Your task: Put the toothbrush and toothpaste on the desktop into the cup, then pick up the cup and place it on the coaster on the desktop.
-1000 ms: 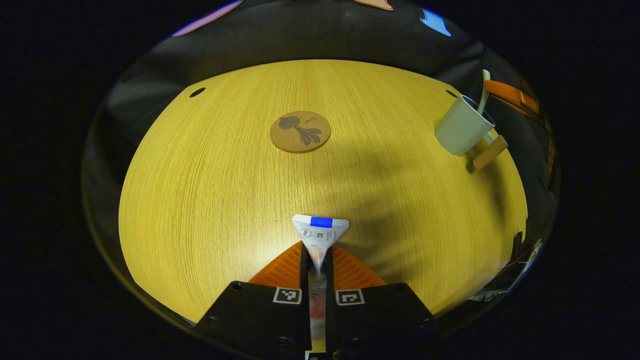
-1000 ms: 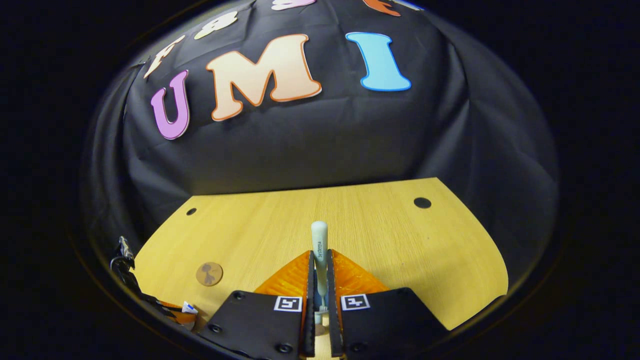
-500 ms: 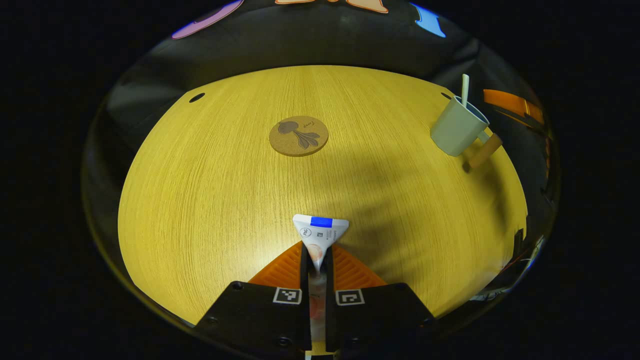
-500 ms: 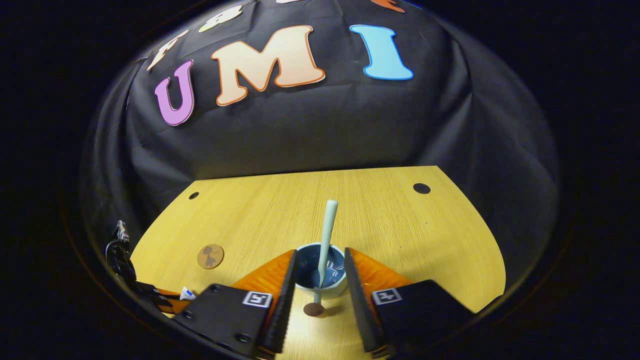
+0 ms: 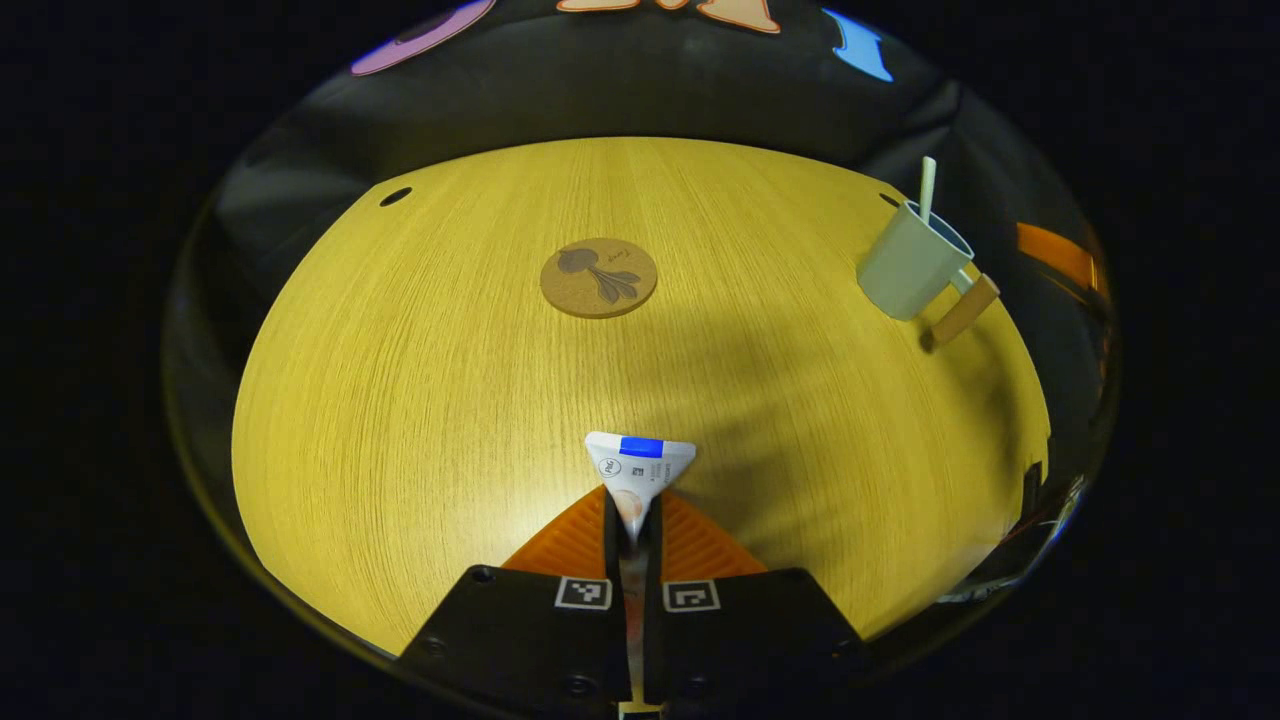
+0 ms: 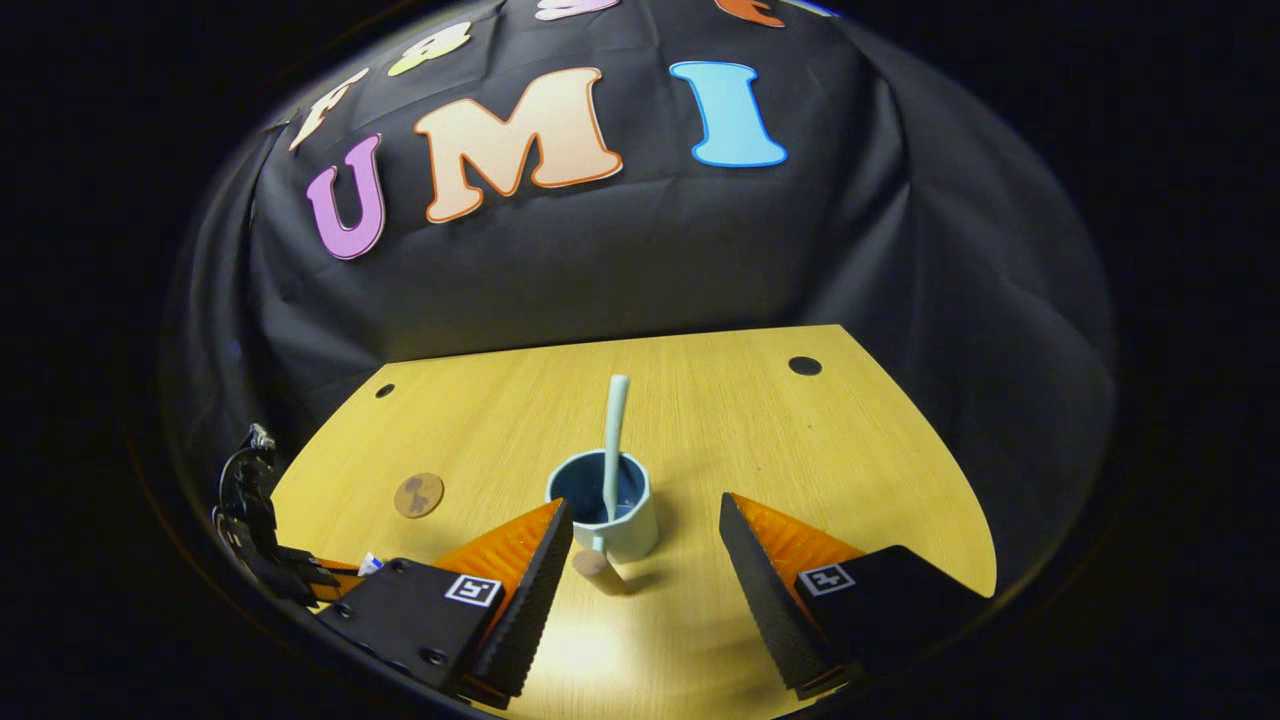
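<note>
My left gripper [image 5: 633, 512] is shut on the white toothpaste tube [image 5: 640, 465], whose flat crimped end with a blue mark sticks out ahead of the fingers, above the wooden desktop [image 5: 420, 380]. The round cork coaster [image 5: 598, 278] lies farther ahead. At the far right stands the pale cup [image 5: 905, 262] with a wooden handle, and the toothbrush [image 5: 926, 188] stands in it. In the right gripper view the cup [image 6: 606, 504] sits just ahead of my open right gripper [image 6: 645, 520], with the toothbrush [image 6: 612, 430] upright inside. The fingers touch nothing.
The black cloth wall rises behind the desktop [image 6: 850, 470]. Round cable holes [image 5: 395, 196] [image 6: 804, 365] sit near the back corners. The coaster [image 6: 418, 494] shows small at the left in the right gripper view, with the left gripper [image 6: 300, 575] and its tube beyond the table's left edge.
My right gripper let go of the toothbrush into the cup, opened wide and drew back. The left gripper has kept the toothpaste and barely moved.
</note>
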`<state>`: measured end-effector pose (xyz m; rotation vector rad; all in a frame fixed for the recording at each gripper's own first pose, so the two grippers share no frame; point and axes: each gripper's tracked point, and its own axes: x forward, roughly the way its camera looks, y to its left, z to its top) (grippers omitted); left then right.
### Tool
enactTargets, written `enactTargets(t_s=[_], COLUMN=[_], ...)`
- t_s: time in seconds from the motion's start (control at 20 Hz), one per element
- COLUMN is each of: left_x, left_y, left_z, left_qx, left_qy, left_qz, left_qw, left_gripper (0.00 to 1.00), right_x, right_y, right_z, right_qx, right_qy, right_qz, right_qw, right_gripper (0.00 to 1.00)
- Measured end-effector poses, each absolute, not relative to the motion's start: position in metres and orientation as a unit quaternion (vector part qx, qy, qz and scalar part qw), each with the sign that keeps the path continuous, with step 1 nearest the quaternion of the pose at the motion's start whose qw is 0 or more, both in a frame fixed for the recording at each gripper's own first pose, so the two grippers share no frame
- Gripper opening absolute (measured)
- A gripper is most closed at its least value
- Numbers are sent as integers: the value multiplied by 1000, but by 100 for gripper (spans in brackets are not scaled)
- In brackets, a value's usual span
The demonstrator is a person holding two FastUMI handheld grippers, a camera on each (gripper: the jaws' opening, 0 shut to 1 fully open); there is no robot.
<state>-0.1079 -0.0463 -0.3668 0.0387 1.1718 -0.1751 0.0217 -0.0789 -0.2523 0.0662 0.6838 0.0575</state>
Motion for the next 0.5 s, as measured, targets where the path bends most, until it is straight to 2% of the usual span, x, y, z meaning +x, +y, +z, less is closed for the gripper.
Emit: enactTargets(t_s=[0.5], left_x=[-73], left_y=[-74], left_z=[-293], left_qx=[10], left_qy=[437], left_qz=[-150], left_qw=[887], left_gripper=[2], right_x=[1], right_y=[-116], right_z=[-260], right_qx=[49], right_qy=[345], right_qz=[-5], right_qw=[937], right_gripper=[92])
